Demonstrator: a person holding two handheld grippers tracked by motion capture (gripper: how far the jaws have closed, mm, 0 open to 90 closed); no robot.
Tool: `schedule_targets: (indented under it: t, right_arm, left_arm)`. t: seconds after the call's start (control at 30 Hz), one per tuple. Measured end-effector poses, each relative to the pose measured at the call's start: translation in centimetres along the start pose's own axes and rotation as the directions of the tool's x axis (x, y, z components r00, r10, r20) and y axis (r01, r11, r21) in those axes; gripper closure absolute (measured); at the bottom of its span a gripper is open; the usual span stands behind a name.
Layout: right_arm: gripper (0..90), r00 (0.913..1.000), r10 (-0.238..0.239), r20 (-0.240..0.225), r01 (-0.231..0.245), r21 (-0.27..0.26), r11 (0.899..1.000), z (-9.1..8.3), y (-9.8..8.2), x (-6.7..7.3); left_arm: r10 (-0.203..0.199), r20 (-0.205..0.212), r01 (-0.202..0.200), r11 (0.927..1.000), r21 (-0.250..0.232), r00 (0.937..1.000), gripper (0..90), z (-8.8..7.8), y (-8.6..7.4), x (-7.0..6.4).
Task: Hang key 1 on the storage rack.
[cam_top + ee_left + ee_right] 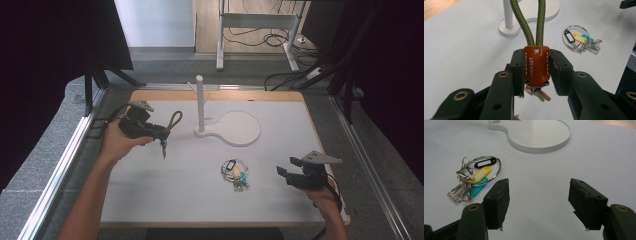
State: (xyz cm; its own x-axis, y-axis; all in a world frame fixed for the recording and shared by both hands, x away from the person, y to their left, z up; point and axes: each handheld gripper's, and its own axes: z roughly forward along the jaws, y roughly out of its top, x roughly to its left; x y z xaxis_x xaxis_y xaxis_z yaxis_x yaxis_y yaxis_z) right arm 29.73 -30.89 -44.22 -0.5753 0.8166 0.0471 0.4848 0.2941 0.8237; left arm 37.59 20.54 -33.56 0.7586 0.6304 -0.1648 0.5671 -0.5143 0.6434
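White table mat (165, 195): bears all items. White peg stand (235, 131): post upright, round base bare. Right gripper (290, 168): jaws spread, nothing between, near the key ring (474, 180). Left gripper (536, 75): pinching the brown leather tab (536, 65) of the green cord loop (174, 120), held above the mat; left gripper view shows keys (536, 94) hanging beneath.

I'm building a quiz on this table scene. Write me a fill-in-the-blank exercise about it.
1. The left tool is shut on a brown leather tab with a ____ rope loop.
2. The right tool has its jaws ____, with nothing between them.
3. Between the black and blue tags on the key ring lies a ____ one.
4. The white stand carries one upright ____.

Missing words: green; open; yellow; post
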Motion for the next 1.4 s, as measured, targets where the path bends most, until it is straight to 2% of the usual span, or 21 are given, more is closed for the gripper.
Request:
schedule_targets:
  t: [0.2, 0.67, 0.97, 1.0, 1.1, 1.23, 1.4]
  right_arm:
    - [33.5, 0.9999, -0.006, -0.008, 0.006, 0.013, 1.000, 0.2, 0.0, 0.0]
    - [33.5, 0.9998, -0.016, -0.014, 0.017, 0.041, 0.999, 0.8, -0.2, 0.2]
    - [33.4, 0.9999, -0.006, -0.009, 0.007, 0.040, 0.999, 0.6, -0.3, -0.1]
    - [33.4, 1.0000, -0.005, -0.008, 0.006, 0.039, 0.999, 0.6, -0.3, -0.2]
    - [33.4, 1.0000, -0.005, -0.005, 0.006, 0.037, 0.999, 0.6, -0.4, -0.2]
    - [33.4, 1.0000, -0.005, -0.006, 0.006, 0.039, 0.999, 0.6, -0.4, -0.2]
    - [33.4, 0.9999, -0.006, -0.008, 0.007, 0.045, 0.999, 0.7, -0.4, -0.2]
  left_arm:
    - [-0.001, 0.012, 0.001, 1.0000, 0.005, 0.9999, 66.9, 0.3, 0.6, 0.1]
    - [0.018, 0.005, -0.018, 0.9997, 0.015, 0.9998, 66.9, 0.5, 1.7, 0.7]
    - [0.012, 0.000, -0.012, 0.9997, 0.023, 0.9999, 66.9, 0.9, 2.3, 1.2]
    - [0.023, 0.000, -0.023, 0.9993, 0.029, 0.9997, 66.9, 0.9, 2.4, 1.3]
    - [0.020, -0.001, -0.020, 0.9990, 0.040, 0.9998, 66.9, 1.1, 2.9, 1.5]
    - [-0.001, 0.008, 0.001, 0.9995, 0.030, 1.0000, 66.9, 1.2, 3.2, 2.0]
    - [-0.001, 0.004, 0.001, 0.9995, 0.033, 1.0000, 66.9, 1.1, 3.8, 2.7]
